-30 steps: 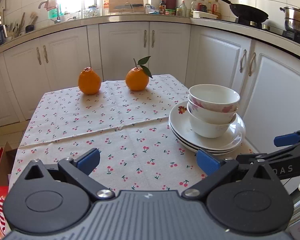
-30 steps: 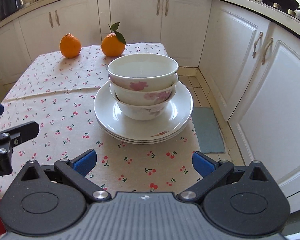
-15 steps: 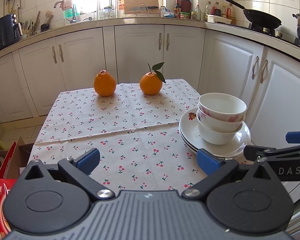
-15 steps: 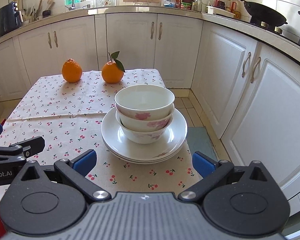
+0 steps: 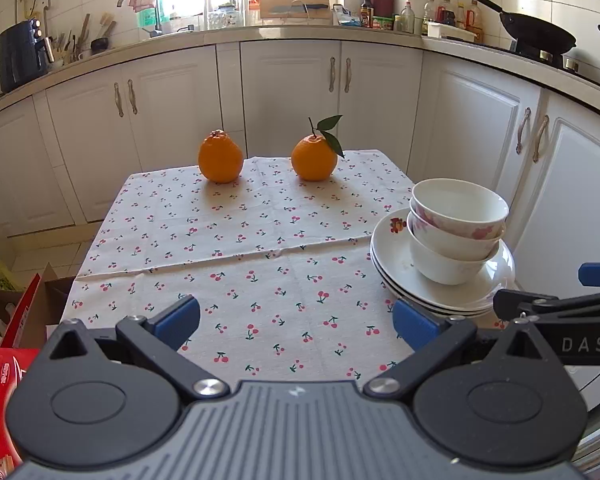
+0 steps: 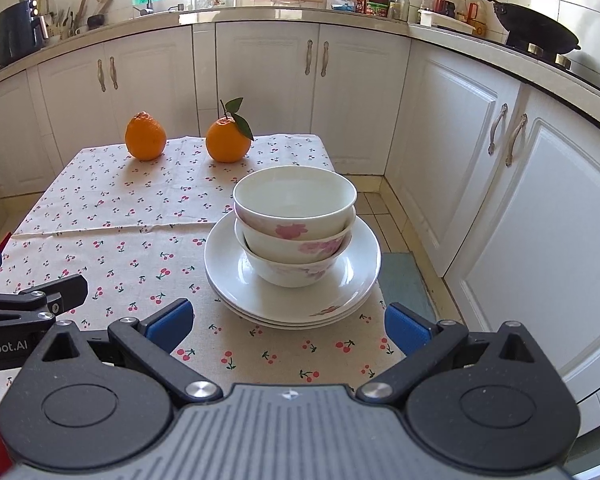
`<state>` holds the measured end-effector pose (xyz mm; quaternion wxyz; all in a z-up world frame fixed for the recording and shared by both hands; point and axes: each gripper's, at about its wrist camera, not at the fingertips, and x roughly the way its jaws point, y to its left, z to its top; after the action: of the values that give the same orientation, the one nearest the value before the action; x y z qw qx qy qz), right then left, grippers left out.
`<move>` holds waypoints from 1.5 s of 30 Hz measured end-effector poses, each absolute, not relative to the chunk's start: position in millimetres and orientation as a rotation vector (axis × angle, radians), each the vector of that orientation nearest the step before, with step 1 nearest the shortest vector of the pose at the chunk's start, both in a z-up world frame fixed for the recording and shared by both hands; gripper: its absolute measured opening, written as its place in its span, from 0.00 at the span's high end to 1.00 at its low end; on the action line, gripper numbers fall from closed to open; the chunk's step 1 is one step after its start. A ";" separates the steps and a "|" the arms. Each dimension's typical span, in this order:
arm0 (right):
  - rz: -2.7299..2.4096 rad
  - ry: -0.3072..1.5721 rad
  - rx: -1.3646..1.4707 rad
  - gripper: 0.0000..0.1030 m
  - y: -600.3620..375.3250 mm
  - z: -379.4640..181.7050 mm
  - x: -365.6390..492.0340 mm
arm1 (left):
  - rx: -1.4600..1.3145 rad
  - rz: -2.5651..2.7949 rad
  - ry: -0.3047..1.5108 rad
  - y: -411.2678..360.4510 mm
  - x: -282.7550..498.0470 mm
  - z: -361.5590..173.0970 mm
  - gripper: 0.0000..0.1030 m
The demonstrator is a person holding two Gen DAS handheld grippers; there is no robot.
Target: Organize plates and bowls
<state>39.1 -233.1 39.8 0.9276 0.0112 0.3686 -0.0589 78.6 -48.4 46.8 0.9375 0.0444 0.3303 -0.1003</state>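
Three nested bowls (image 6: 294, 216) stand on a stack of plates (image 6: 292, 300) at the right near edge of the table (image 6: 100, 216). Both the left gripper (image 5: 296, 320) and right gripper (image 6: 286, 322) hover in front of the plates, spread wide and empty. Two oranges (image 6: 145, 136) sit behind the plates.

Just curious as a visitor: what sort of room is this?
A home kitchen, most likely: a wok sits on the stove, white cabinets run under the counter, and bowls are stacked on a small table.
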 end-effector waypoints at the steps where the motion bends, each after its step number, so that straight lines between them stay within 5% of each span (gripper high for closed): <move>1: -0.120 0.755 0.023 0.00 -233.0 40.0 39.1 | 0.090 -0.204 0.674 -48.7 78.5 47.2 0.01; 45: -0.128 0.745 0.012 0.00 -232.6 40.6 40.1 | 0.091 -0.205 0.675 -48.7 78.6 47.1 0.01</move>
<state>40.1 -232.6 40.6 0.9295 0.0060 0.3636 -0.0624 78.6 -48.7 47.1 0.9373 0.0446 0.3306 -0.1005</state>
